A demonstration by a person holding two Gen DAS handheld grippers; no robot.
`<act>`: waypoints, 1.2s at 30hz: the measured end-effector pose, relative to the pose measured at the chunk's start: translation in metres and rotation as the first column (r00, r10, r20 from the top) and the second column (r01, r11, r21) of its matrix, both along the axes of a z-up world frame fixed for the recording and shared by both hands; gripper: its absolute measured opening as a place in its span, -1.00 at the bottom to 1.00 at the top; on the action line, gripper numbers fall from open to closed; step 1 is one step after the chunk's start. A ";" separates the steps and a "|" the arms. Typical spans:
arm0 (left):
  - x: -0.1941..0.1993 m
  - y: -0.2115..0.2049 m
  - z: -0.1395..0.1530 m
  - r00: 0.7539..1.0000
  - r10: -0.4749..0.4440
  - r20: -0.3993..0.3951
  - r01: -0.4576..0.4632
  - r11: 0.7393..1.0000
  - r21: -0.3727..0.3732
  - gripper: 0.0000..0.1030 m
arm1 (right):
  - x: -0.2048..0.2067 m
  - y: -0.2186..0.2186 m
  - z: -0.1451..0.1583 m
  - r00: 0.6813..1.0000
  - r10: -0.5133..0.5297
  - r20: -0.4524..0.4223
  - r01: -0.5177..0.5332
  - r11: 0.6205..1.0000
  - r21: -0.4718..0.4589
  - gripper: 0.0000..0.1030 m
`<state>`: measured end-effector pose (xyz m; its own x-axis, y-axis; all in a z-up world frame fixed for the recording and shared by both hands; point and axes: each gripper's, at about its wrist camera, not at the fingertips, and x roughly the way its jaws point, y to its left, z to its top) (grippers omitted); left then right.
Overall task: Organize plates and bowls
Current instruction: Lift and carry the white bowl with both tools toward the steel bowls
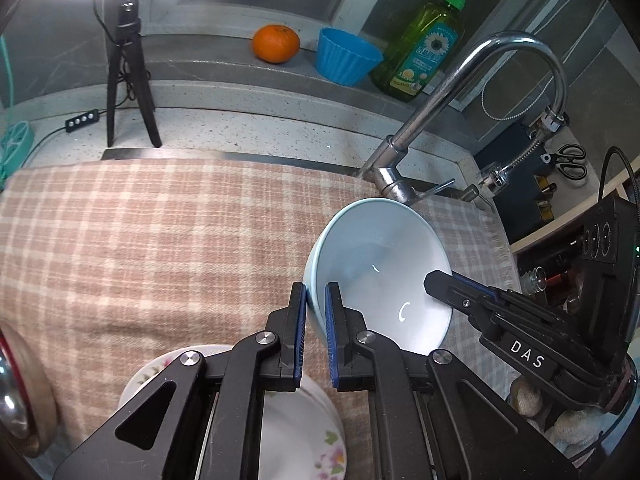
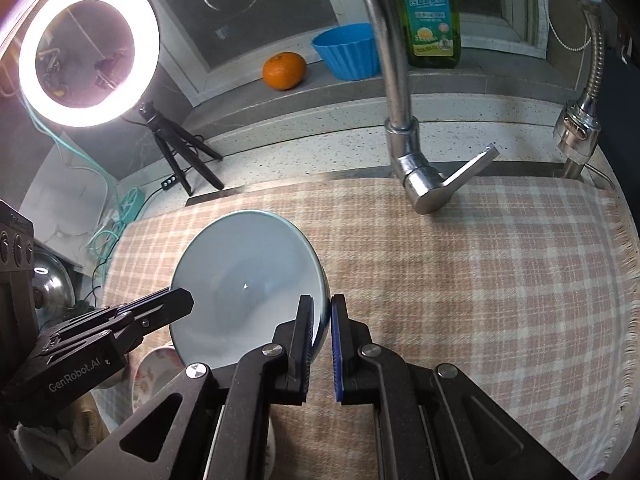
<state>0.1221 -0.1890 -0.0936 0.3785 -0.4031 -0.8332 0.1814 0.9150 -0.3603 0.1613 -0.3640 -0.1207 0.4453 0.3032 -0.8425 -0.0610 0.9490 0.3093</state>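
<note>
A pale blue bowl is held in the air over the checked cloth, tilted, gripped on opposite sides of its rim. My left gripper is shut on its left rim. My right gripper is shut on its right rim; it also shows in the left wrist view. The bowl fills the middle of the right wrist view, where the left gripper reaches its left rim. A white flowered plate lies below the left gripper, partly hidden; its edge shows in the right wrist view.
A chrome tap rises behind the cloth, with a hose sprayer to the right. On the sill stand an orange, a blue cup and a green soap bottle. A ring light on a tripod stands at back left.
</note>
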 end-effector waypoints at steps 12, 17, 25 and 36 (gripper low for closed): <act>-0.026 0.056 0.015 0.999 0.038 0.023 -0.037 0.999 -0.032 -0.85 | -0.026 0.054 0.022 0.999 0.043 0.028 -0.043 0.999 -0.004 -0.85; -0.038 0.087 0.020 0.997 0.067 0.030 -0.066 0.997 -0.038 -0.85 | -0.035 0.081 0.028 0.997 0.071 0.038 -0.071 0.997 -0.005 -0.85; -0.052 0.143 0.023 0.990 0.134 0.031 -0.133 0.990 -0.051 -0.85 | -0.045 0.137 0.038 0.989 0.141 0.050 -0.140 0.990 -0.014 -0.84; -0.070 0.213 0.022 0.974 0.223 0.030 -0.221 0.974 -0.052 -0.85 | -0.052 0.217 0.037 0.971 0.236 0.044 -0.235 0.972 -0.020 -0.84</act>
<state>0.0517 0.0239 -0.0711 0.4919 -0.3446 -0.7995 -0.0107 0.9159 -0.4014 0.1089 -0.1472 -0.0832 0.4007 0.3924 -0.8279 -0.2972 0.9105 0.2876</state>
